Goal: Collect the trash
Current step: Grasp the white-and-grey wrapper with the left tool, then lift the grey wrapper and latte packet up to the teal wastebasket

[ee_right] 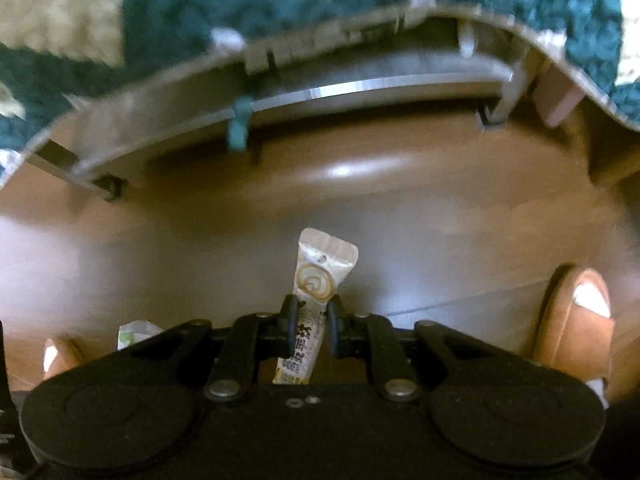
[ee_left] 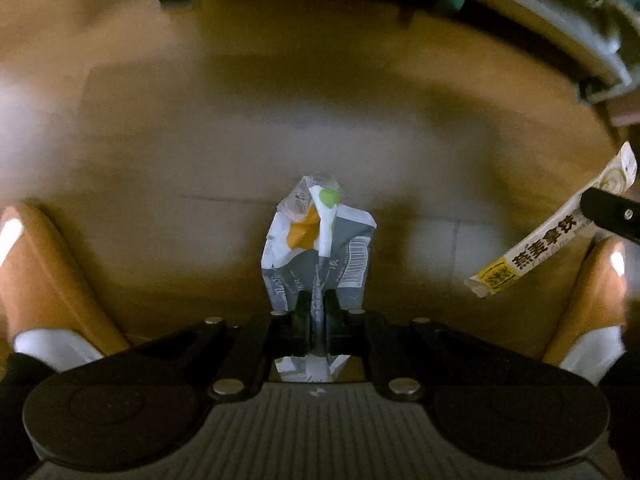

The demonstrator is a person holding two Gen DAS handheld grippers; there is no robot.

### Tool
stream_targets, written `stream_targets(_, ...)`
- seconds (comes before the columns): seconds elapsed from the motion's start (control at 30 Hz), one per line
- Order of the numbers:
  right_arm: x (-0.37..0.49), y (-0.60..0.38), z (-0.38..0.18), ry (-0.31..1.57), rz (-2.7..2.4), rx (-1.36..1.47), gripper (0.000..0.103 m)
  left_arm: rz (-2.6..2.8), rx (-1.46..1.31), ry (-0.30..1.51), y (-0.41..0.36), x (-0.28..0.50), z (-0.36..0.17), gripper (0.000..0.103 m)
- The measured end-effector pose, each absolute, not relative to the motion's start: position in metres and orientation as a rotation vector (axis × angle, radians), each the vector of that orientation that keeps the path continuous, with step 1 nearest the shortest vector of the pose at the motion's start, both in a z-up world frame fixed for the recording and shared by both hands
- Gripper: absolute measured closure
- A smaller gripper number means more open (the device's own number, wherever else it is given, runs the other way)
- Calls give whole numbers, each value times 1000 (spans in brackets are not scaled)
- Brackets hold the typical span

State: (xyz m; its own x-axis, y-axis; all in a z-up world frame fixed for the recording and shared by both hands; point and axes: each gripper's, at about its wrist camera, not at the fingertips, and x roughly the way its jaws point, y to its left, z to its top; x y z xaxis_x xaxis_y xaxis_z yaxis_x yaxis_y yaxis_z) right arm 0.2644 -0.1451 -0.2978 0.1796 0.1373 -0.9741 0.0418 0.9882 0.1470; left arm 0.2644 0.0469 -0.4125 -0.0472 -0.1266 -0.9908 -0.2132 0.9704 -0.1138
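Note:
My left gripper (ee_left: 319,304) points down at the brown wooden floor (ee_left: 240,140), shut on a crumpled grey-and-white wrapper (ee_left: 320,236) with orange and green patches and a barcode. The wrapper hangs above the floor. My right gripper (ee_right: 313,312) is shut on a long cream sachet (ee_right: 320,276) printed with a coffee swirl and dark lettering. The same cream sachet (ee_left: 548,240) shows at the right edge of the left wrist view, clamped by a black finger (ee_left: 612,216). A corner of the crumpled wrapper (ee_right: 132,334) peeks in at the lower left of the right wrist view.
Brown slippers (ee_left: 44,280) of the person stand on the floor on both sides below the grippers. A grey furniture frame (ee_right: 280,92) with metal rail lies ahead of the right gripper, with a teal and cream knitted blanket (ee_right: 200,4) over it.

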Motion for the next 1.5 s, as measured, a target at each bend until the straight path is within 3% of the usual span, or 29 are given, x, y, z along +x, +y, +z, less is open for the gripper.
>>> stream_targets(0.93,212,-156,38,758,258,64,90,46,-207,873,45,232,-66,97)
stream_targets(1.5,272,-144,201,398,302,-4,90,-10,-173,519,55,278,121,97)
